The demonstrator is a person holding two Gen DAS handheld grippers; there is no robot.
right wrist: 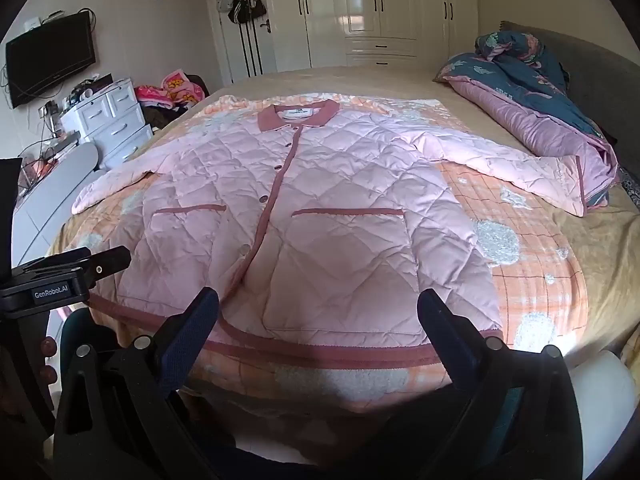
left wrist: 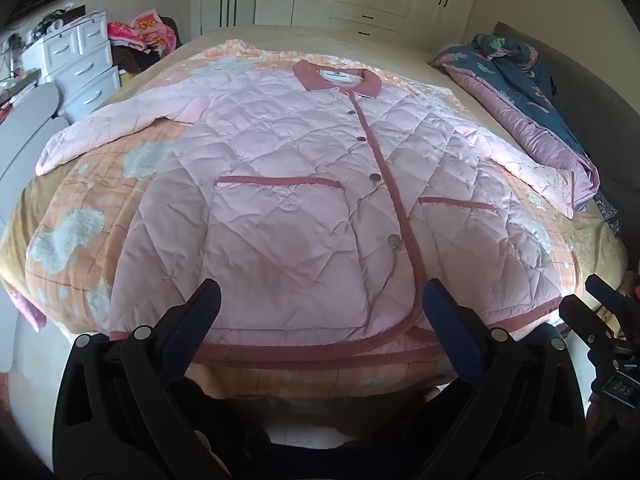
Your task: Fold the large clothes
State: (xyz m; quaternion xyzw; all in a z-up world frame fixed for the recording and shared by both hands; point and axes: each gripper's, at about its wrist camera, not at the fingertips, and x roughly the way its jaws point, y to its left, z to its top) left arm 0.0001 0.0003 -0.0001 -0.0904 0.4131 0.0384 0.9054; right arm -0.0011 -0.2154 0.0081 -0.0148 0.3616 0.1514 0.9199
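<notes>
A pink quilted jacket (left wrist: 280, 184) with darker pink collar, trim and two front pockets lies flat, buttoned and front up, on the bed, sleeves spread to both sides. It also shows in the right wrist view (right wrist: 320, 208). My left gripper (left wrist: 320, 300) is open and empty, hovering just over the jacket's bottom hem. My right gripper (right wrist: 318, 304) is open and empty, also over the hem, to the right of the left one. The right gripper shows at the edge of the left wrist view (left wrist: 600, 312), and the left gripper at the edge of the right wrist view (right wrist: 72, 276).
The jacket rests on an orange checked blanket (right wrist: 532, 280) over the bed. A rolled blue and purple quilt (right wrist: 540, 100) lies at the right by the grey headboard. White drawers (right wrist: 116, 120) and clutter stand left of the bed. White wardrobes (right wrist: 380, 12) stand behind.
</notes>
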